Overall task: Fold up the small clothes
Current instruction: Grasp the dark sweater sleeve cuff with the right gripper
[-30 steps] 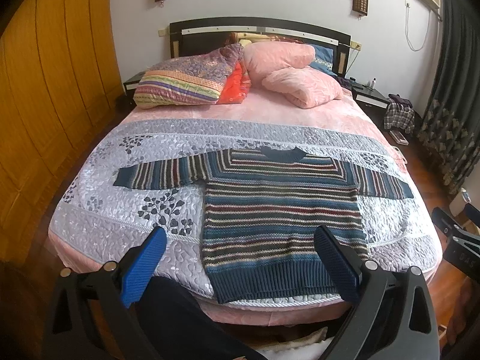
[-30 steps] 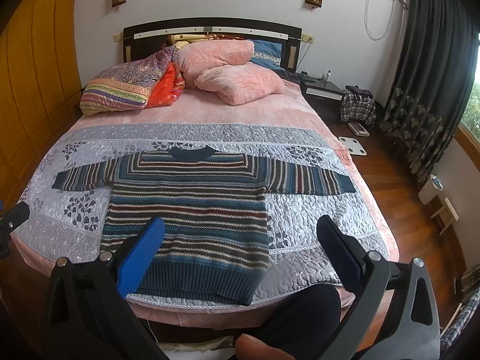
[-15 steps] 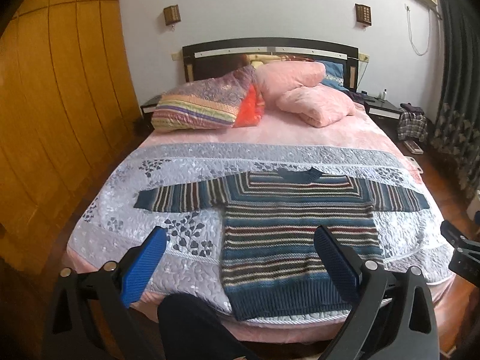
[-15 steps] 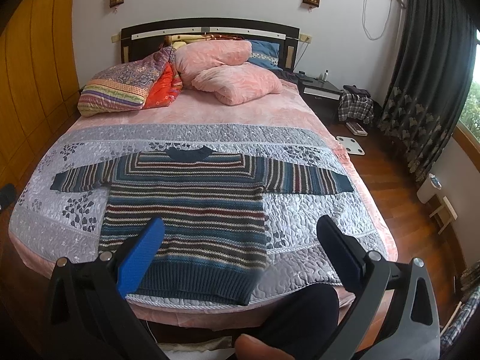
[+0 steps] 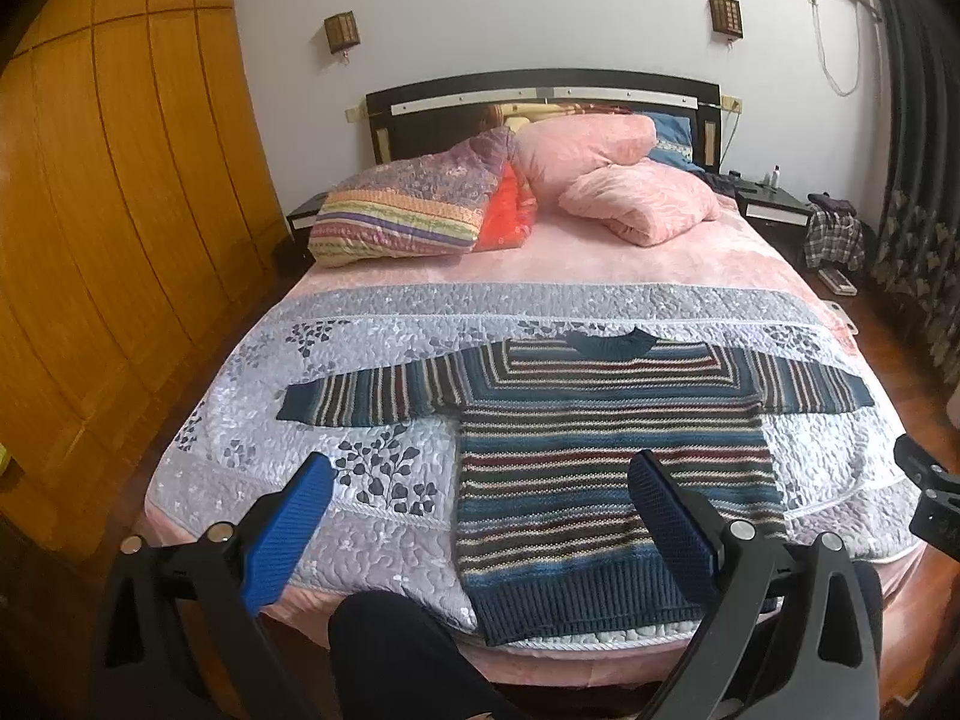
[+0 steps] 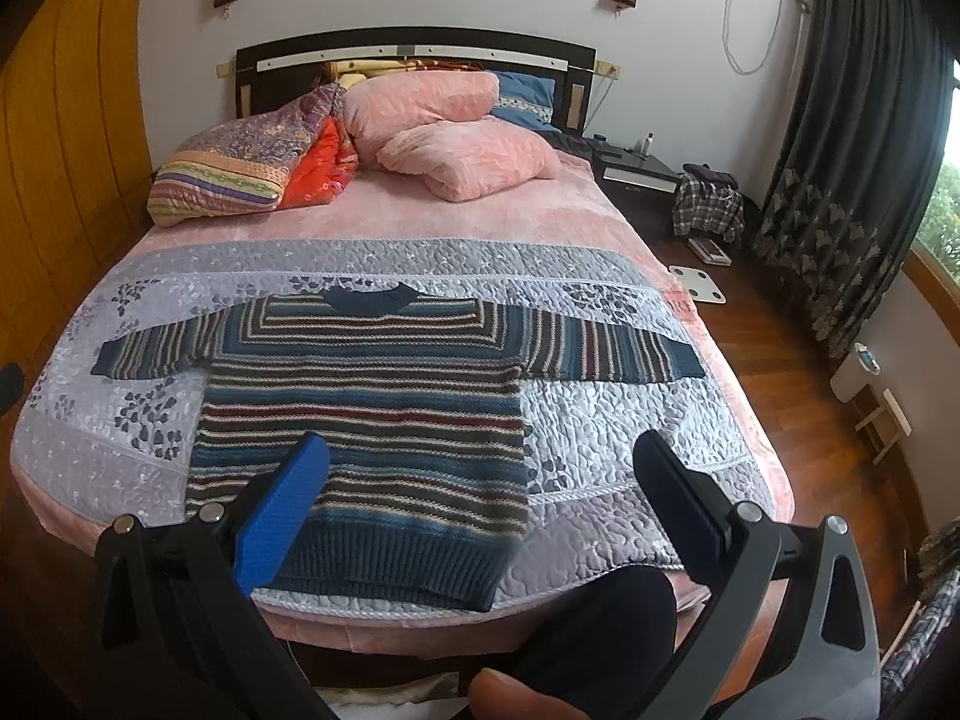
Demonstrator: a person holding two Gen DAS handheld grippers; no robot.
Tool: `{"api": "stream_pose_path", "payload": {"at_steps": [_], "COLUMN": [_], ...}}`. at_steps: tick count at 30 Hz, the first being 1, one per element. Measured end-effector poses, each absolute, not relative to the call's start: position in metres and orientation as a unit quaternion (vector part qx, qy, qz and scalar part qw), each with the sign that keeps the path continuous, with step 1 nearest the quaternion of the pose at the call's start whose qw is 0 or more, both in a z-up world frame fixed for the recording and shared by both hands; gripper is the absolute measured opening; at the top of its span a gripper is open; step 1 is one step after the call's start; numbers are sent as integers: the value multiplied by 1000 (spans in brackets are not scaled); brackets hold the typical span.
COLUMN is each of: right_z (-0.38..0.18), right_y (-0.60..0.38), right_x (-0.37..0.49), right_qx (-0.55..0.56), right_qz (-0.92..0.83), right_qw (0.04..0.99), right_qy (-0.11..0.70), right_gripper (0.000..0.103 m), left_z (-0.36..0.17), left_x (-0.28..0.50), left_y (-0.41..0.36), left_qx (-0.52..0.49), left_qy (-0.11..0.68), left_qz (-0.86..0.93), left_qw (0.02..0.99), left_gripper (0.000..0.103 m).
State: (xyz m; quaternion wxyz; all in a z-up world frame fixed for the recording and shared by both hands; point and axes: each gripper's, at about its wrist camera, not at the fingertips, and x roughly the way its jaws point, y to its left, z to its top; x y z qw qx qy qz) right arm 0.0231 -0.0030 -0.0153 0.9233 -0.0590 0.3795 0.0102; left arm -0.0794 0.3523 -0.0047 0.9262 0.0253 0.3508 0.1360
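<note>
Flat, sweater [image 5: 606,456] collar toward headboard [image 5: 540,102], sleeves crosswise.

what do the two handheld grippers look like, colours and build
Both match: the left gripper and right gripper each have a black angular frame with triangular cut-outs and silver round pivot bolts. Their two fingers carry long blue textured pads, one bright, the other in shadow. No cables or markings show. Dark clothing sits below.
</note>
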Motion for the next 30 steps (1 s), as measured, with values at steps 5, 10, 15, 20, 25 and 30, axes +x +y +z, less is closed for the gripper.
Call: {"api": "stream_pose_path", "payload": {"at_steps": [5, 10, 15, 20, 25, 30], "right_z": [-32, -65, -125, -187, -269, -324], "right_y": [-10, -44, -133, -249, -369, -442], "right_x": [44, 87, 173, 236, 295, 335], "right_qx": [-54, -28, 98, 262, 450, 543], "right_qz": [10, 75, 65, 20, -22, -42], "right_qw": [920, 923, 882, 844, 763, 724], "right_qy": [389, 376, 457, 468, 464, 423], "right_gripper": [100, 100, 100, 98, 71, 62], "left_z": [-24, -64, -119, -161, -196, -219], "left_x": [-56, -15, 40, 95, 134, 164], "left_y": [354, 364, 367, 361, 351, 342], "left_qx": [24, -37, -59, -81, -116, -163], "left_qy": [378, 394, 405, 437, 464, 476], "left_qz": [124, 34, -36, -57, -70, -100], "left_qw": [917, 918, 912, 894, 876, 858], "left_gripper": [99, 99, 99, 99, 99, 99]}}
